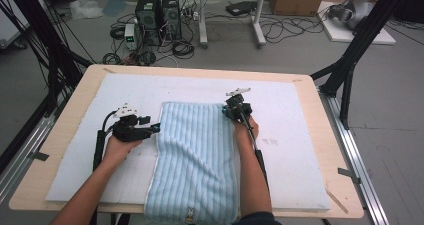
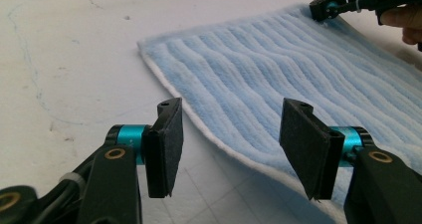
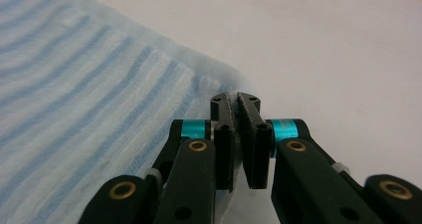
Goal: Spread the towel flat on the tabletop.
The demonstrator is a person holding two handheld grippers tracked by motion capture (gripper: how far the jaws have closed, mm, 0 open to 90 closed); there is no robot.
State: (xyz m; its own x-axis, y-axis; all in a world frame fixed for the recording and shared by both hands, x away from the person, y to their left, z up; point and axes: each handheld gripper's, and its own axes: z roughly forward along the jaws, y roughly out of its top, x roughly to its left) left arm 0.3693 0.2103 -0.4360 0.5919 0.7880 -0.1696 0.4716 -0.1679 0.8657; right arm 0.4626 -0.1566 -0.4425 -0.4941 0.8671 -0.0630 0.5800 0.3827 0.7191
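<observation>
Ribbed fluffy blue towel (image 1: pixel 195 160) on white foam mat (image 1: pixel 295 135), right claw (image 3: pixel 238 134) clamped on its corner, left claw (image 2: pixel 229 149) apart beside its edge.

Right gripper (image 3: pixel 238 100) jaws pinched together on corner edge of blue striped towel (image 3: pixel 84 104); white mat (image 3: pixel 323 45) beyond.

Wide open white mat (image 1: pixel 295 135) on the right of the blue towel (image 1: pixel 195 155), and a bare stretch past its far edge, so a gripper can sweep there freely. On the left, the left gripper (image 1: pixel 156 128) sits just beside the towel's edge, narrowing that lane. The right gripper (image 1: pixel 226 112) occupies the towel's far right corner.
</observation>
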